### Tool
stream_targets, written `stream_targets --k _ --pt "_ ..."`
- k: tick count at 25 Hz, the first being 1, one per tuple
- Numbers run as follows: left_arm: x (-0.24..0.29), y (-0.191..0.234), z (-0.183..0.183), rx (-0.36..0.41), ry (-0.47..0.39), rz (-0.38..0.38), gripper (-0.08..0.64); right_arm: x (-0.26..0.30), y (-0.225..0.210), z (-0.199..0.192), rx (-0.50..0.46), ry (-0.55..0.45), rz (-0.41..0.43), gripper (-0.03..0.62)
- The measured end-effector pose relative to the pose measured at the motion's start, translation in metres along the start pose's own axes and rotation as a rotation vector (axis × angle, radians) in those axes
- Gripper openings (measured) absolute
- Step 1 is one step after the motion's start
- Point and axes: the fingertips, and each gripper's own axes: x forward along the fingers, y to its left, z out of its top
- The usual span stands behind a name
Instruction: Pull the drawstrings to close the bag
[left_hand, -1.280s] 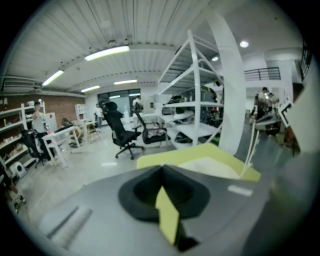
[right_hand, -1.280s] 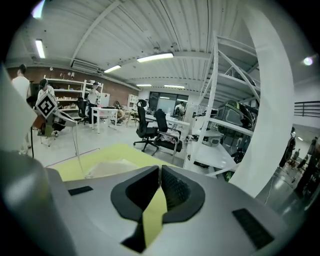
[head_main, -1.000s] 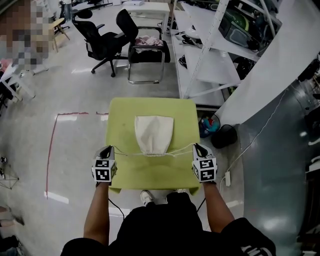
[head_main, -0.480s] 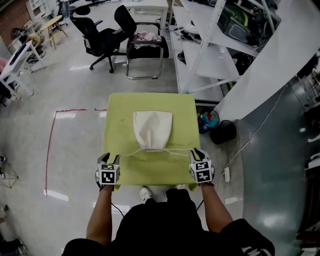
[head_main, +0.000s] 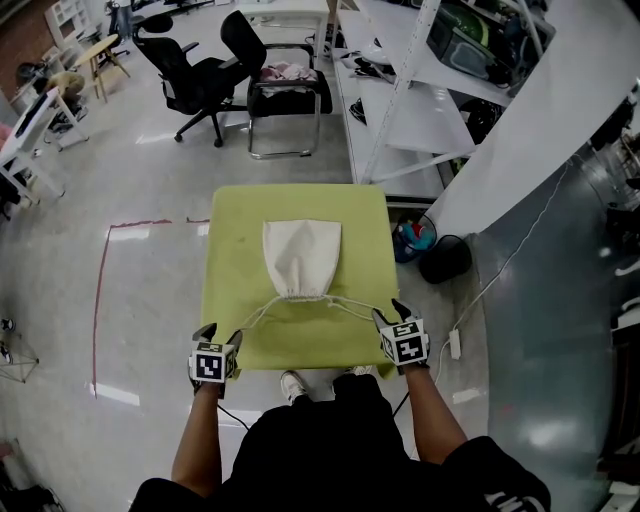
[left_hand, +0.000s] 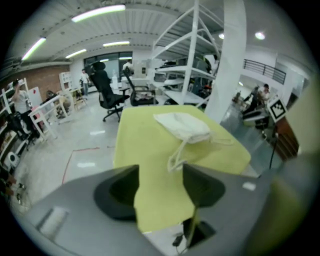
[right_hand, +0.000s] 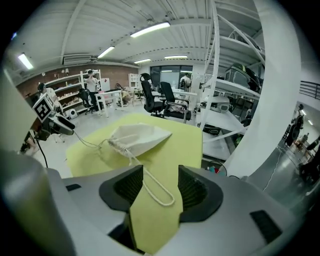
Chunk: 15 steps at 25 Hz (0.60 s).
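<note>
**State.** The cream cloth drawstring bag (head_main: 300, 258) lies flat at the centre of the square lime-green bench (head_main: 225, 300). Its gathered mouth points to 6 o'clock in the head view, toward the person. The neck appears fully puckered, so closure is judged essentially complete.

**Cords.** The left white cord loop (head_main: 257, 312) runs from the neck toward 8 o'clock. The right white cord loop (head_main: 355, 307) runs toward 4 o'clock. Both lie slack on the bench.

**Grippers.**
- The left gripper (head_main: 220, 335) is released and its jaws have just been opening. In the left gripper view only bench surface shows between them. The cord end (left_hand: 176, 156) lies just ahead of the jaw at 3 o'clock.
- The right gripper (head_main: 389, 312) is likewise released and its jaws have just been opening. The loop end (right_hand: 159, 196) lies between the jaws on the bench, and neither pad presses on it.

**Handling.**
- The bag is judged light, soft and empty. It will slide across the bench rather than resist a pull, so both cords need equal, opposed tension.
- The cords are thin and limp and can slip out of a loose grip.
- If more tightening is required, take hold at the outer bend of each loop, clamping both strands together. Do not grip the cloth.
</note>
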Motion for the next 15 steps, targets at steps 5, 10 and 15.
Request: stream_targets --k 5,10,15 --pt "0.000 -0.001 -0.022 0.031 0.064 -0.012 0.273 0.004 0.011 -0.009 -0.041 0.043 0.029 0.206" --pt "0.002 -0.008 -0.049 0.047 0.143 -0.047 0.272 0.007 0.023 -0.015 -0.064 0.067 0.055 0.206" --pt "-0.007 -0.003 -0.036 0.027 0.076 -0.007 0.267 0.004 0.035 -0.010 -0.082 0.054 0.063 0.204"
